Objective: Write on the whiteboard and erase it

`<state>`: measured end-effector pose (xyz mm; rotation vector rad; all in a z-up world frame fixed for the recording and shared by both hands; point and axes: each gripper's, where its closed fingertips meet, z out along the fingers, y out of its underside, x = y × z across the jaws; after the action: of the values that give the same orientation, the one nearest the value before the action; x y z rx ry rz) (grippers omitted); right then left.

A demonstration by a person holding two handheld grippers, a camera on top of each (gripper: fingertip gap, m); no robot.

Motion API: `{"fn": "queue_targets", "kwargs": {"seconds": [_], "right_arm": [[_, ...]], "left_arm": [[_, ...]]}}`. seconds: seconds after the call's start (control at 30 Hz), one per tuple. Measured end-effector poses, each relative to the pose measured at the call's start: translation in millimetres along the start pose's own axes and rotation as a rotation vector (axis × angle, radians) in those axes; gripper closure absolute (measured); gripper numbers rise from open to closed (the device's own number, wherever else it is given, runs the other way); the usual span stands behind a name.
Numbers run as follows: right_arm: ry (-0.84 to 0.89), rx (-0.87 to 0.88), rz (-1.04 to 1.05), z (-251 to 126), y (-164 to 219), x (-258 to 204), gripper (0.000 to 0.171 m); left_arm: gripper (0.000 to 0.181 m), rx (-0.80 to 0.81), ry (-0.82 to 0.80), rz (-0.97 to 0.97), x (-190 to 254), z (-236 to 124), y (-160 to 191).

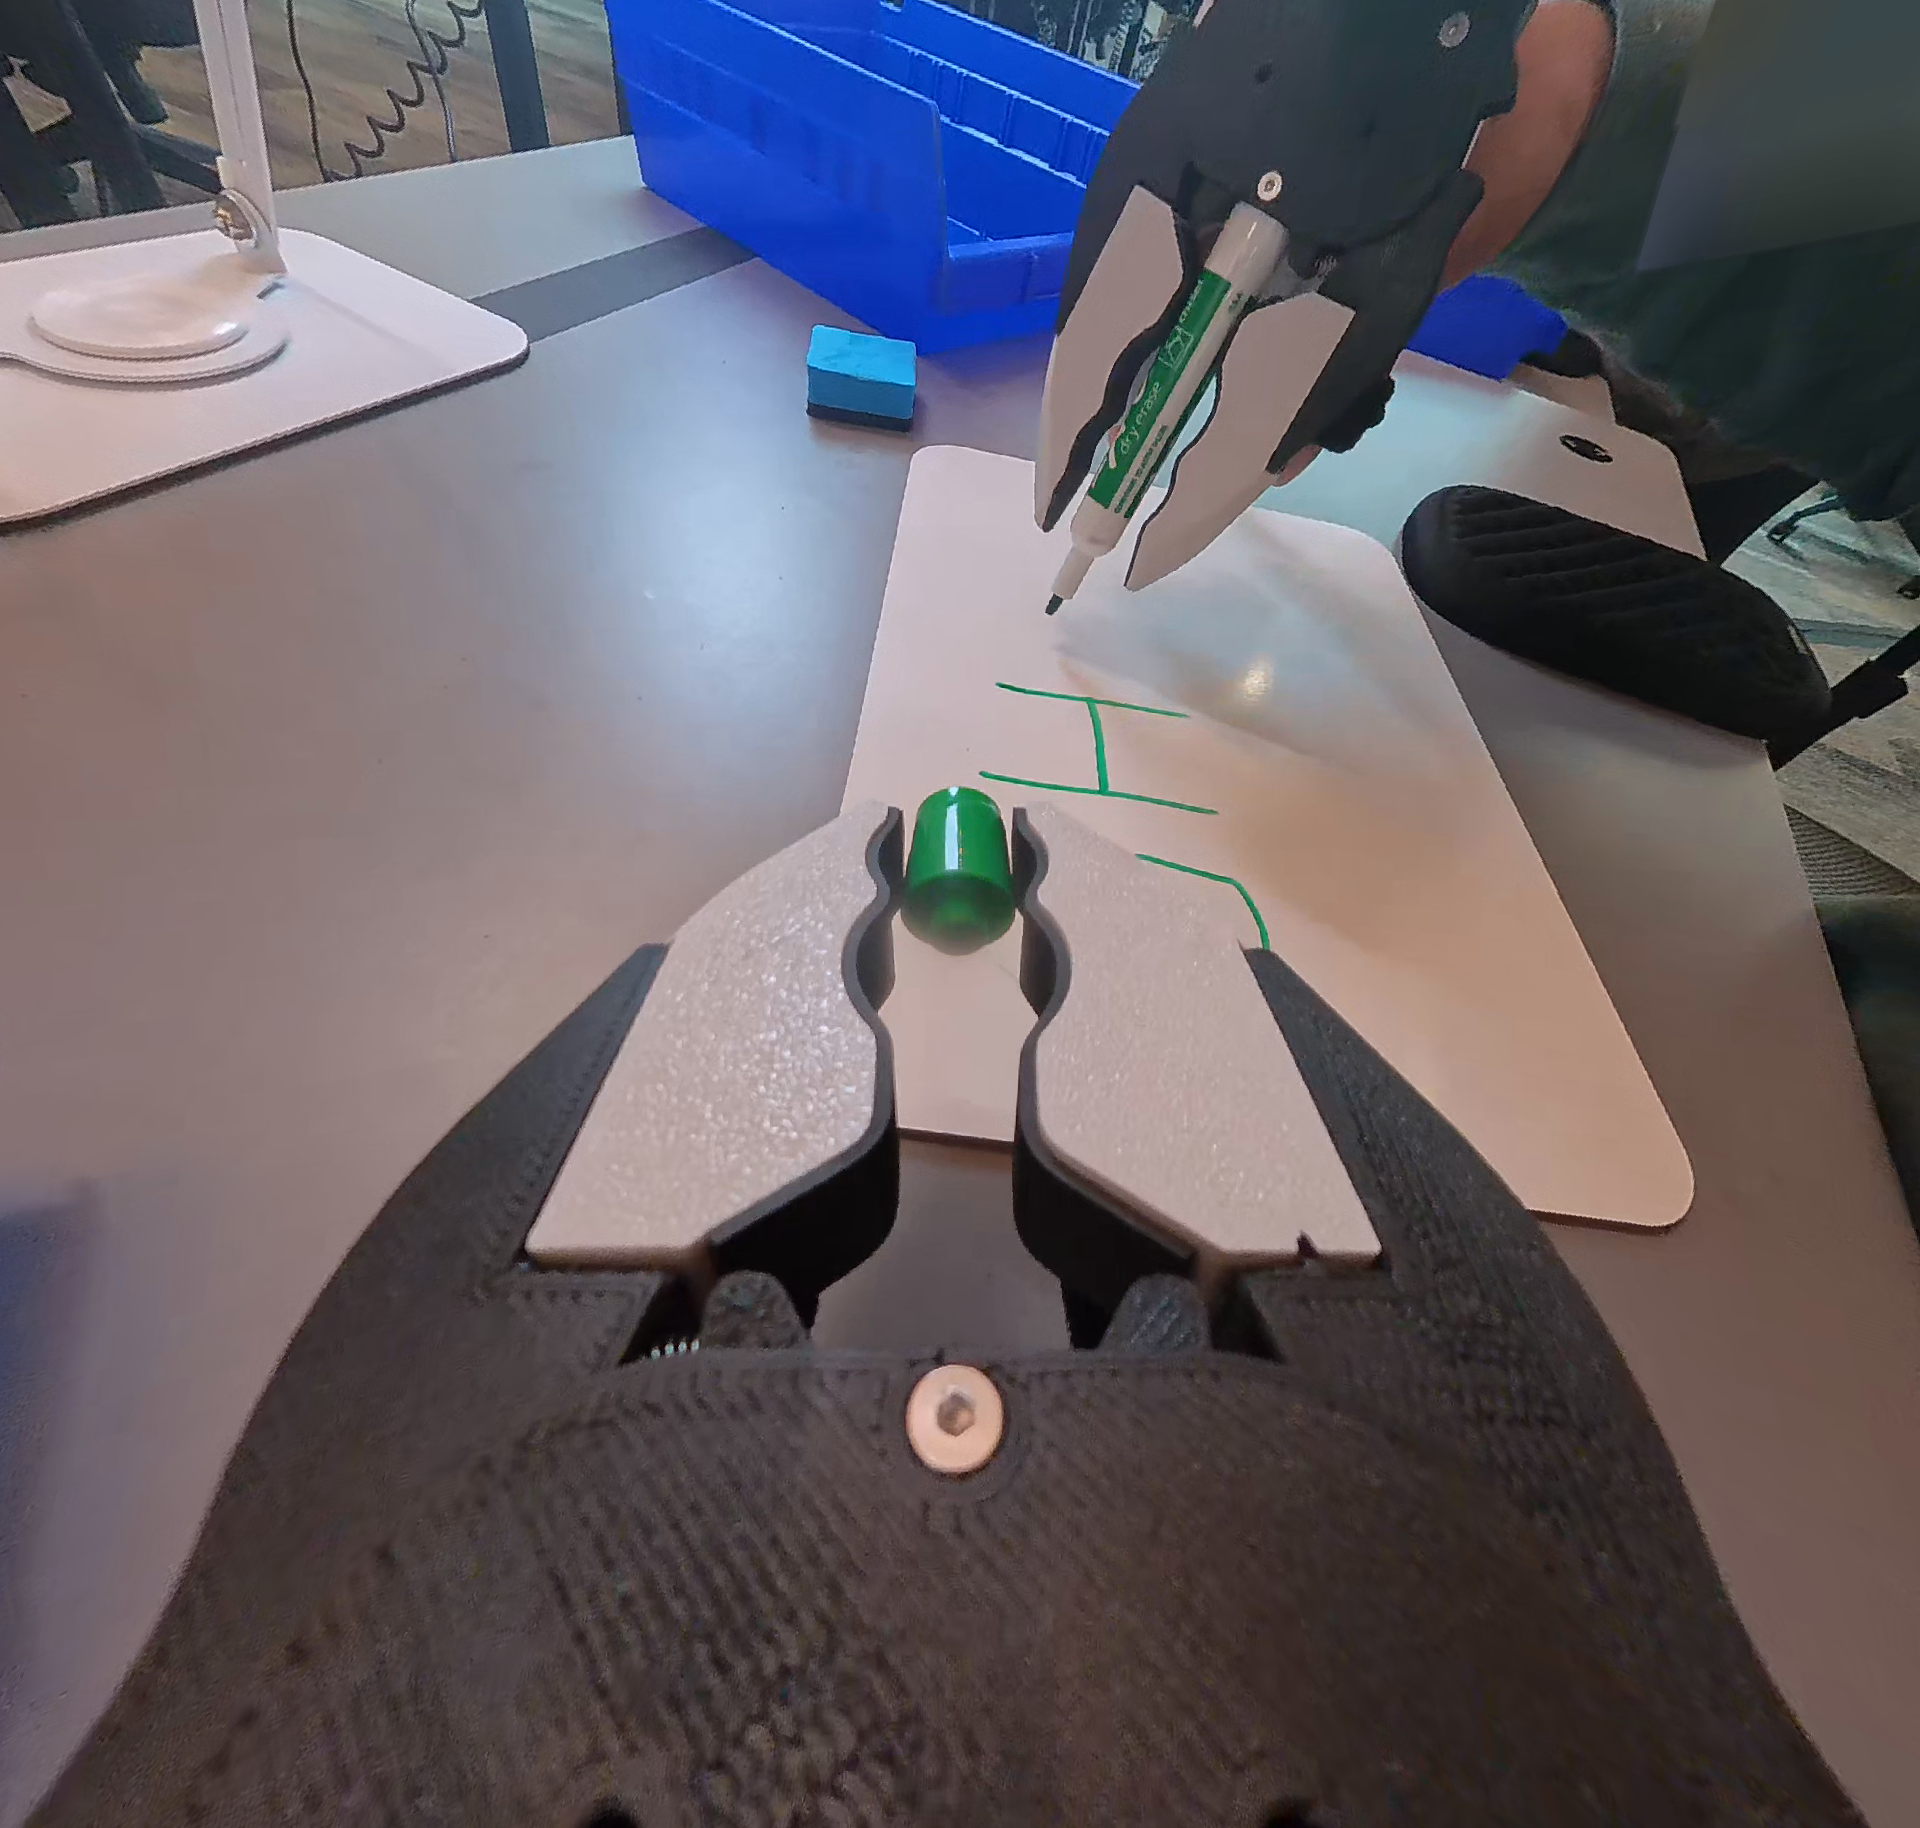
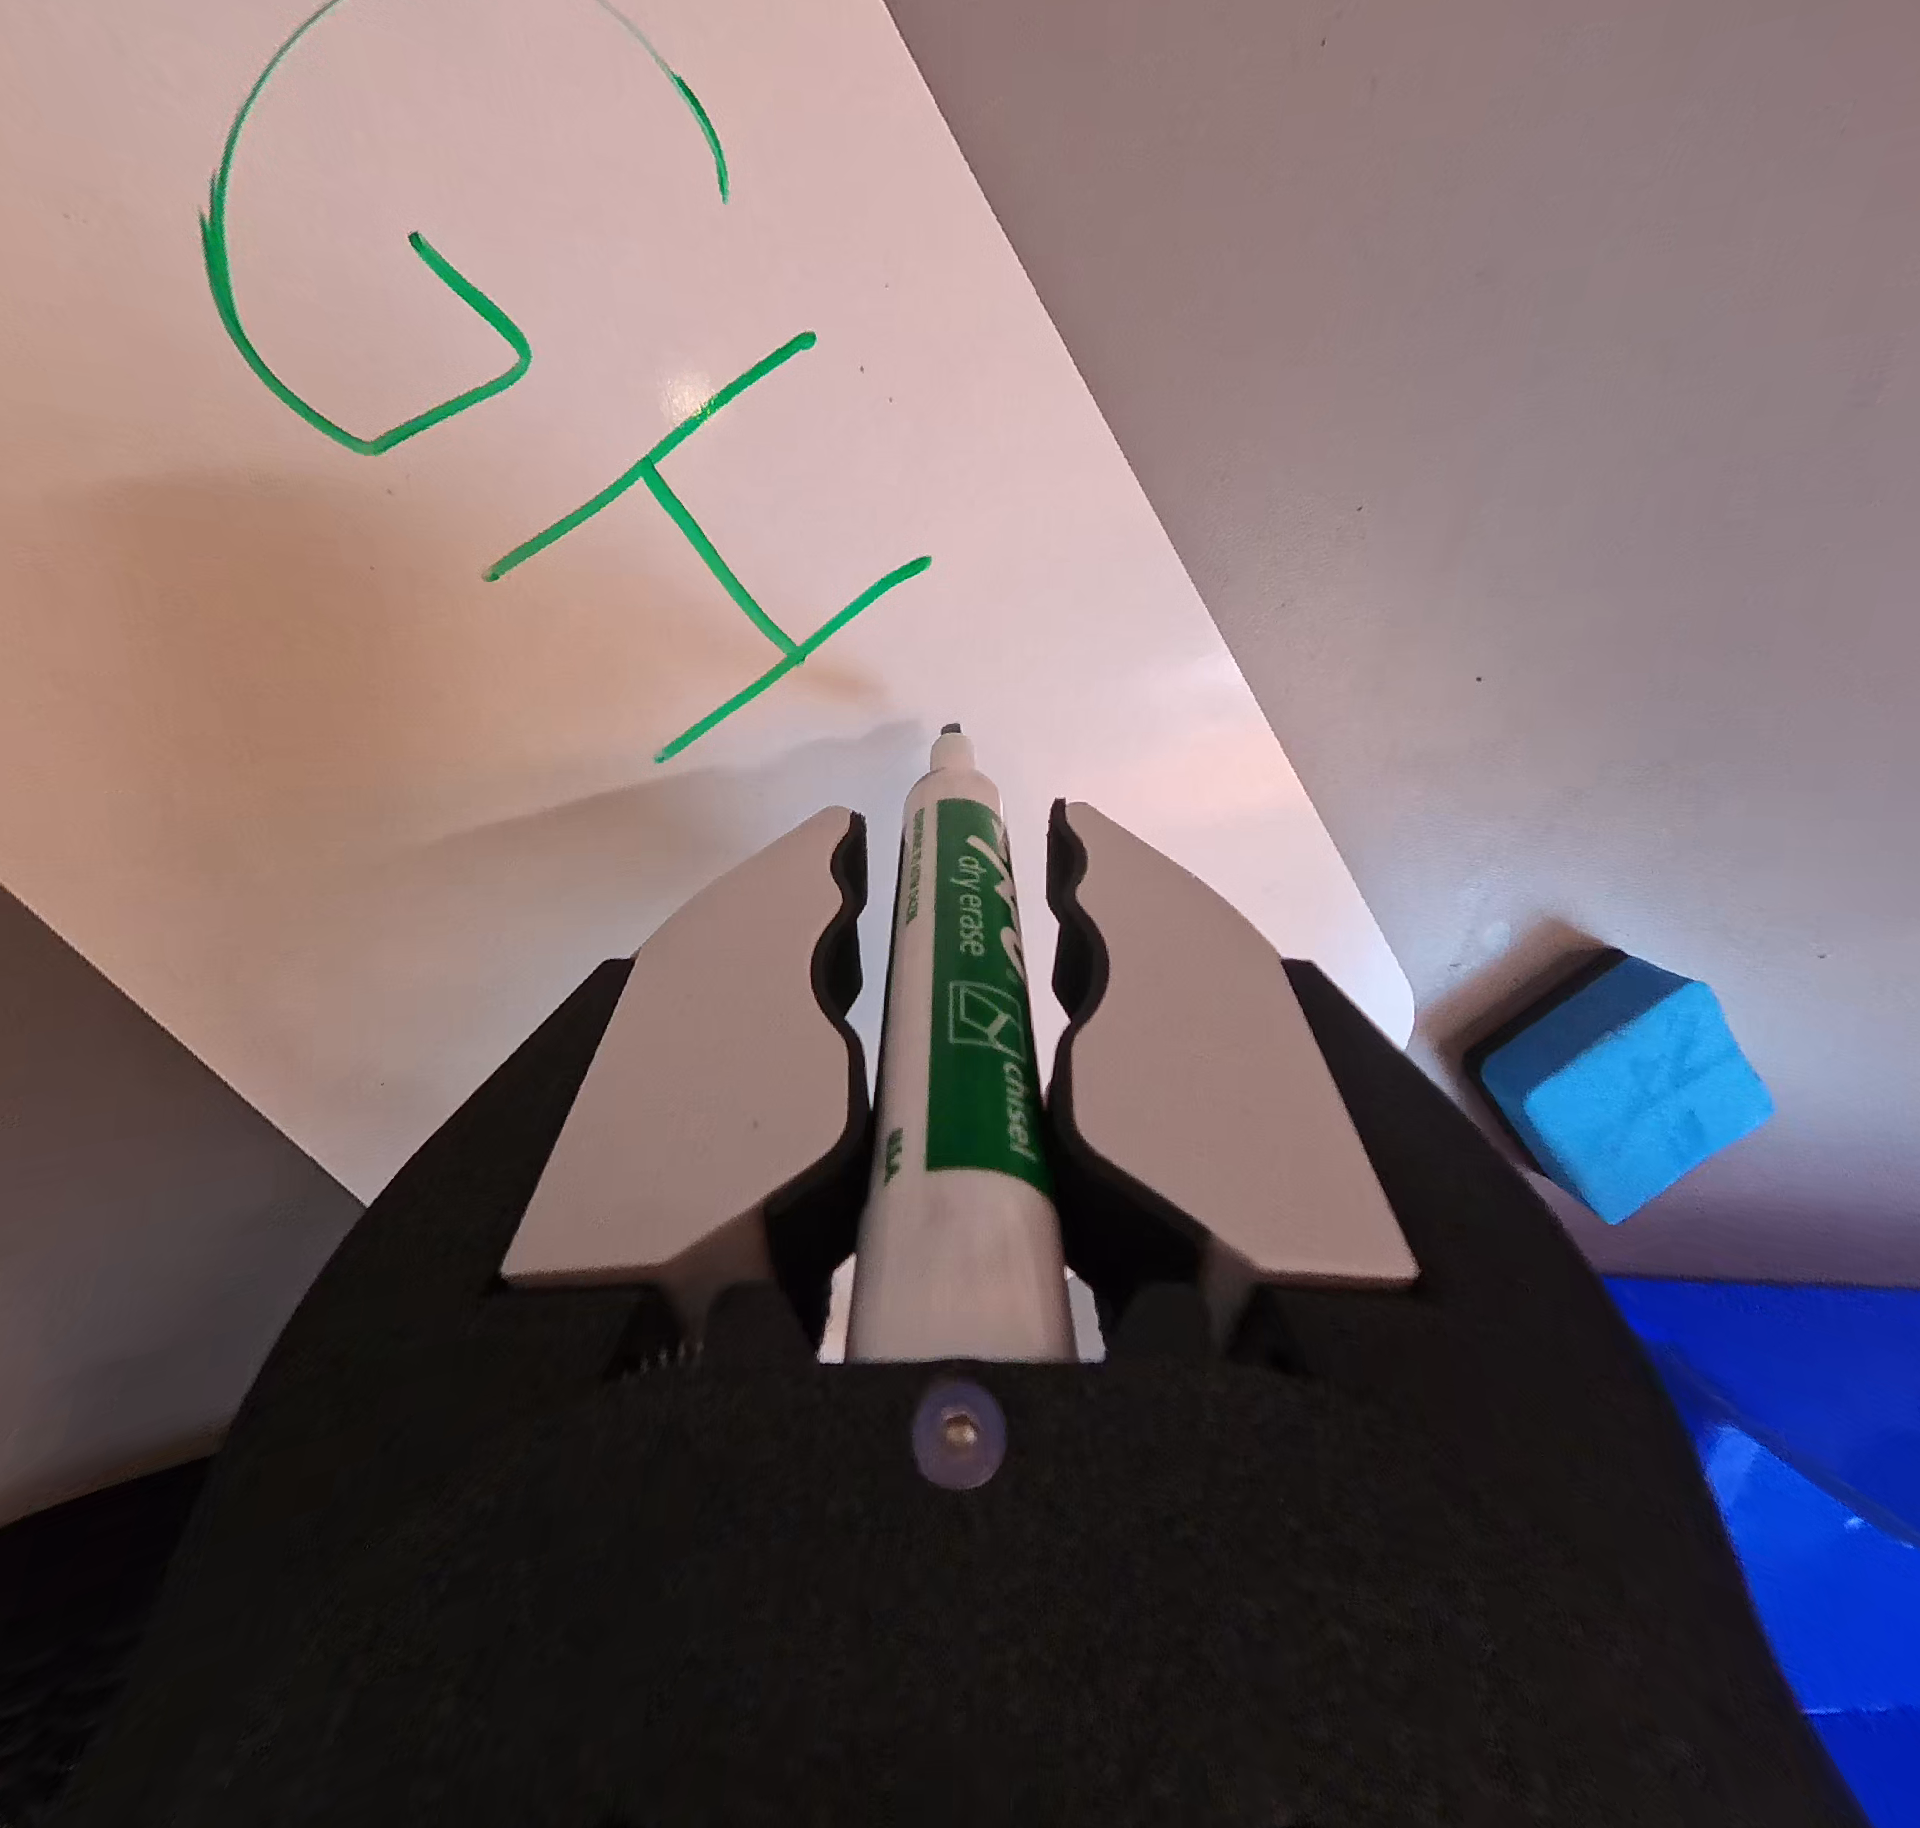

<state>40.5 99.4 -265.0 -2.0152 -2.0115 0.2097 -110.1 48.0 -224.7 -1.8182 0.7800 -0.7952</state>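
Whiteboard (image 1: 1299, 947) lies flat on the grey bench (image 1: 416, 739), with green strokes (image 2: 478, 324) already drawn across its middle. Right gripper (image 1: 1101, 542) has its fingers clamped on the barrel of a green marker (image 2: 966, 1030), uncapped, tip pointing down at a bare patch of board just past the last stroke. Whether the tip touches the surface or hangs a hair above it I cannot tell; the left wrist view suggests a slight gap. Left gripper (image 1: 951, 869) rests low over the near edge of the board, fingers closed on the green cap (image 1: 956, 879).

The writing step looks in hand, roughly midway: some marks are down and free board lies beyond them. The next move, as I judge it, calls for lowering the tip onto the free area beside the last stroke and drawing with light, even pressure, keeping the marker steep so the chisel tip stays in contact and the board does not slide.

Erasing is not yet begun. The blue eraser (image 1: 860, 370) sits on the bench just off the far corner of the board, near a blue bin (image 1: 831, 137); one gripper must free itself to take it
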Motion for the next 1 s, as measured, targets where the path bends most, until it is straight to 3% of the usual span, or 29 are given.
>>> {"fn": "queue_targets", "kwargs": {"seconds": [1.0], "right_arm": [[-0.030,-0.057,-0.004,14,-3,3,0.138]], "left_arm": [[0.162,-0.001,0.007,0.001,1,0,-1]]}}
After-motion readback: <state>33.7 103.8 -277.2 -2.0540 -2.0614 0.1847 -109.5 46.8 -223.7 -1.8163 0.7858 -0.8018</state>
